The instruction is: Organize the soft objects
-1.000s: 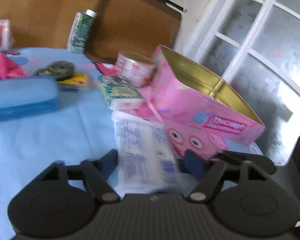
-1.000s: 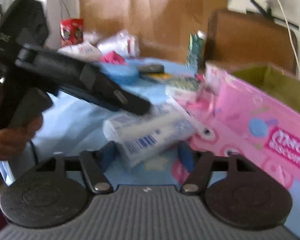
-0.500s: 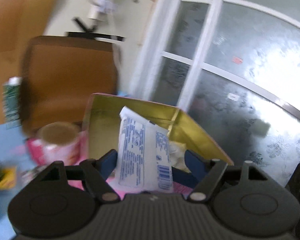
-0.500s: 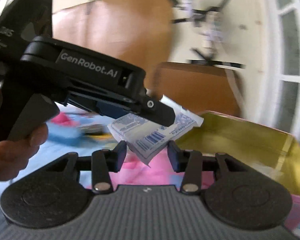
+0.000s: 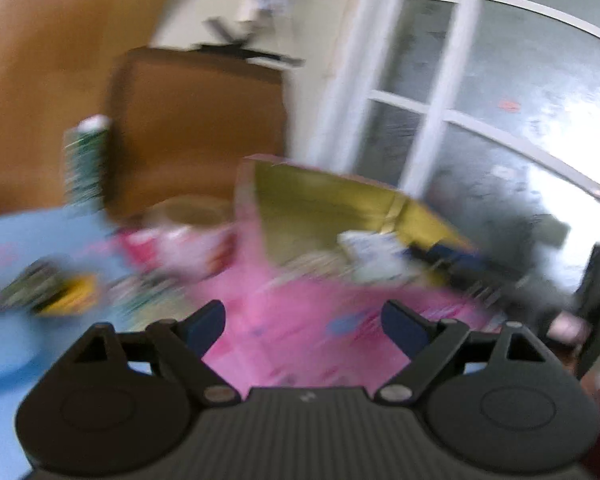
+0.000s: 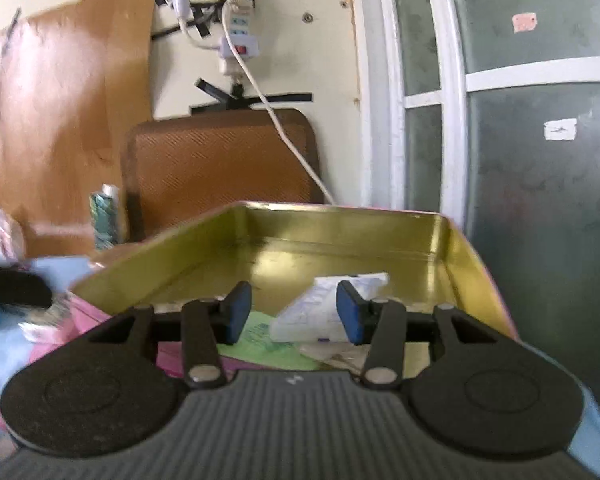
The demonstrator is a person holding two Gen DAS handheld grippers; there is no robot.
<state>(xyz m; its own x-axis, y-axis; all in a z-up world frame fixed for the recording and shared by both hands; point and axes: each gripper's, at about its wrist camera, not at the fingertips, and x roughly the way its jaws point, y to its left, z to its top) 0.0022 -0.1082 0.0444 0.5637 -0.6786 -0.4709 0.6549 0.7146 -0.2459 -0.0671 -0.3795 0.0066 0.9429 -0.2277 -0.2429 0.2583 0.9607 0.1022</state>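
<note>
My left claw (image 5: 304, 326) empty, jaws just been opening, nothing between. Right claw (image 6: 294, 312) apart, empty, over tin (image 6: 340, 220). Tissue pack (image 6: 320, 312) lies inside tin, ahead of right claw. More clutter on surface (image 5: 4, 356) left of left claw, unsorted.

One pink tin (image 6: 452, 240) with a gold inside stands open, and in it lie one white packet (image 6: 320, 312) and one green packet (image 6: 260, 340). Beside the tin, toward the surface's far edge, stand one round can (image 5: 184, 236) and one green carton (image 6: 106, 216). Behind them is one brown chair back (image 6: 220, 160); two tongs show, one per view.
</note>
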